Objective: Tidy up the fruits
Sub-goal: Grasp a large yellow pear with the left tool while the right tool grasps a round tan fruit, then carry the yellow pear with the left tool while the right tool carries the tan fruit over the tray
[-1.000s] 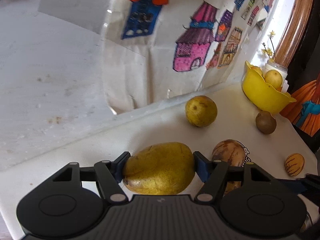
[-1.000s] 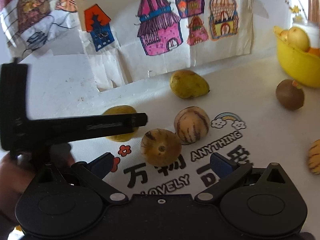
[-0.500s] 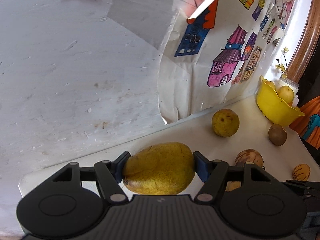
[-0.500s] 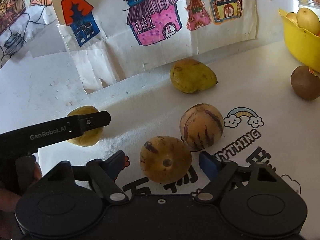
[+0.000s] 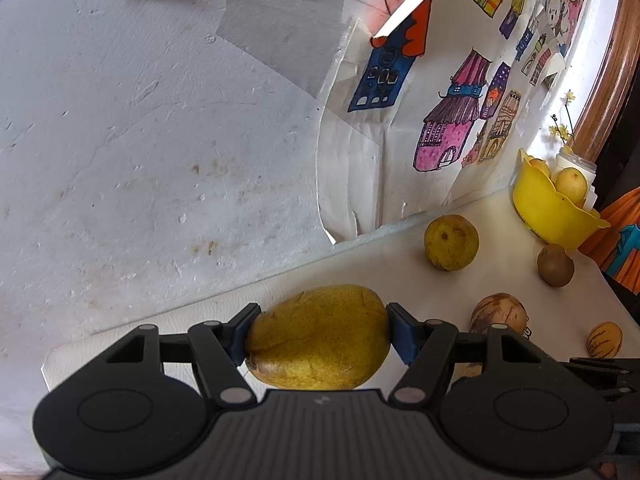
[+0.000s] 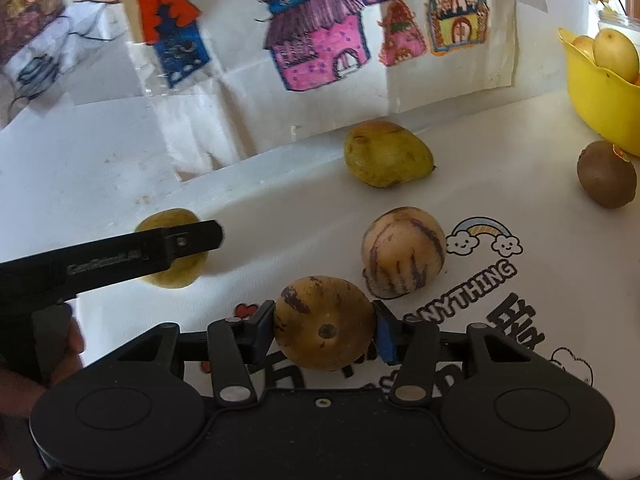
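My left gripper (image 5: 318, 334) is shut on a large yellow pear (image 5: 320, 338) and holds it above the white table's left end; it also shows from the side in the right wrist view (image 6: 176, 248). My right gripper (image 6: 324, 326) is shut on a brown-streaked round melon fruit (image 6: 324, 322) low over the printed mat. A second striped melon fruit (image 6: 402, 252) lies just beyond it. Another yellow pear (image 6: 386, 154) lies near the wall. A yellow bowl (image 6: 600, 96) with yellow fruit stands far right.
A brown kiwi (image 6: 606, 174) lies in front of the bowl. A small striped fruit (image 5: 604, 339) lies near the table's right edge. The wall with children's drawings (image 6: 316, 36) stands close behind the table. A small jar of flowers (image 5: 570, 156) stands behind the bowl.
My right gripper moved forward and closed on the brown-streaked fruit. My left gripper lifted the pear and swung left, so the table looks farther away.
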`<state>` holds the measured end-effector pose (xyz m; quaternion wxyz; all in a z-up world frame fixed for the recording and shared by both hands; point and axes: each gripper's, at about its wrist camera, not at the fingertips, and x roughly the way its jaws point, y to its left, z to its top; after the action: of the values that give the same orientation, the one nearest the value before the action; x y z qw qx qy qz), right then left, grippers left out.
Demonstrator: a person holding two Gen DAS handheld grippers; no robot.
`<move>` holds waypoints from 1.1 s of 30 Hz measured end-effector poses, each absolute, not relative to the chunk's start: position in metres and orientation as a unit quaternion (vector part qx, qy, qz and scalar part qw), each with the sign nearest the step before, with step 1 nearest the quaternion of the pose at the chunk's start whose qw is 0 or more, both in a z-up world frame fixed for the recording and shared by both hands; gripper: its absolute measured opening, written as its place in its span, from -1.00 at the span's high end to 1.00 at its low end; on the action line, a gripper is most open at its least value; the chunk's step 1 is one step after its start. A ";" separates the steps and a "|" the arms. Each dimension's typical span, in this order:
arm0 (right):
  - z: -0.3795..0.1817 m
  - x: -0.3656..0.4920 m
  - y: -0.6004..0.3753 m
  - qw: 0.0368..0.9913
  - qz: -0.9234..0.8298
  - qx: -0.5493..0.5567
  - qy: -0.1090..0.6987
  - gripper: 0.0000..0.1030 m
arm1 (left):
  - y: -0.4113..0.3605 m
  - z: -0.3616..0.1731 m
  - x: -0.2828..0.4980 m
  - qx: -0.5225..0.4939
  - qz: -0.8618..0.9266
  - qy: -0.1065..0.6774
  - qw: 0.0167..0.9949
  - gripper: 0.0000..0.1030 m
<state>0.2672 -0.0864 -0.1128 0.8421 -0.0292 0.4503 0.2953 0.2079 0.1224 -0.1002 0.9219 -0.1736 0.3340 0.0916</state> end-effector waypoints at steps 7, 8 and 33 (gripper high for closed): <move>-0.090 0.249 -0.096 0.852 0.296 -0.035 0.430 0.00 | 0.112 -0.093 0.203 -0.171 0.080 0.329 0.925 -0.38; -0.085 0.246 -0.100 0.854 0.295 -0.033 0.427 0.00 | 0.110 -0.091 0.201 -0.171 0.077 0.328 0.926 -0.38; 0.006 0.146 -0.187 0.904 0.250 -0.005 0.347 0.00 | 0.041 -0.023 0.136 -0.130 0.009 0.286 0.949 -0.38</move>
<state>0.1462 -0.1867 0.0058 0.9037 -0.0053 0.3475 0.2501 0.1359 0.0406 -0.0234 0.9495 -0.1296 0.2857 0.0091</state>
